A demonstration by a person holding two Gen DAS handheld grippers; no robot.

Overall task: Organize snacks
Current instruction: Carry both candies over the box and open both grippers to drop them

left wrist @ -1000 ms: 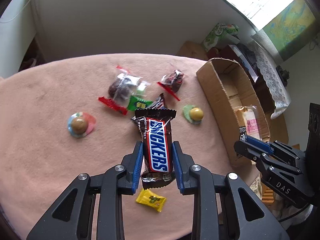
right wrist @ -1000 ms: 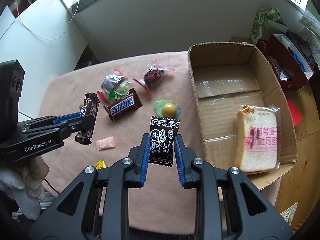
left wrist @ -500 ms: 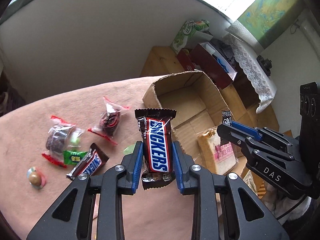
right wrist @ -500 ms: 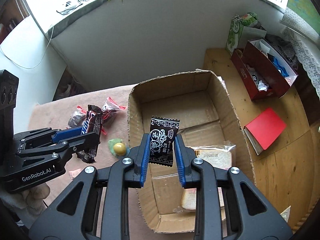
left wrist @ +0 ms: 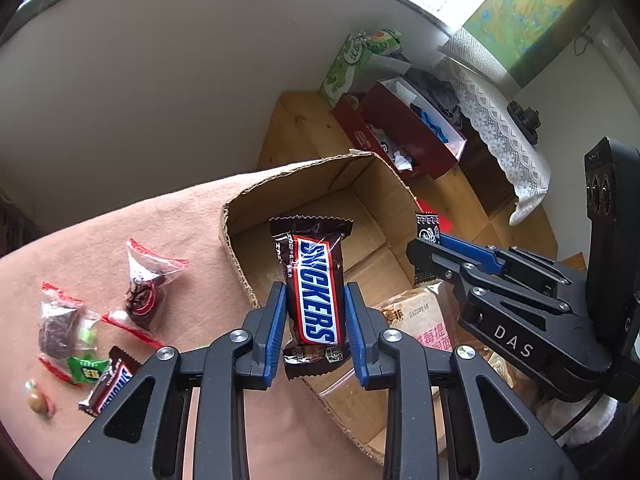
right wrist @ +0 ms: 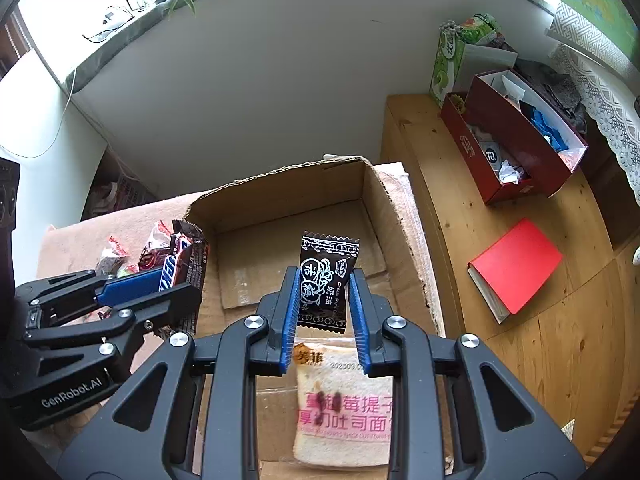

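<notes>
The left gripper [left wrist: 315, 312] pinches a Snickers bar [left wrist: 314, 296] between its blue pads, jaws drawn in to the width of the wrapper, the bar standing upright with its lower end below the pads. The right gripper [right wrist: 325, 304] likewise pinches a black cream-puff packet [right wrist: 325, 280] upright, jaws narrowed onto its sides. Both held snacks hang over the open cardboard box [right wrist: 280, 188]. The right wrist view looks straight into the box: its bare floor lies at 12 o'clock of the jaws and a bagged slice of bread [right wrist: 344, 412] lies on the floor at 6 o'clock. The left wrist view shows only a corner of that bread [left wrist: 420, 320], at 3 o'clock of its jaws. Only the left wrist view shows the loose snacks on the pink cloth [left wrist: 140, 224] clearly, from 8 to 10 o'clock: two clear red-edged bags [left wrist: 148, 284], a green candy [left wrist: 86, 372], a second Snickers bar [left wrist: 110, 384] and a round candy [left wrist: 38, 400]. Only the right wrist view shows a red book [right wrist: 516, 268] on the wooden floor at 3 o'clock. Both views show a dark red box [right wrist: 516, 136] and a green carton [right wrist: 452, 60] at 1 o'clock.
</notes>
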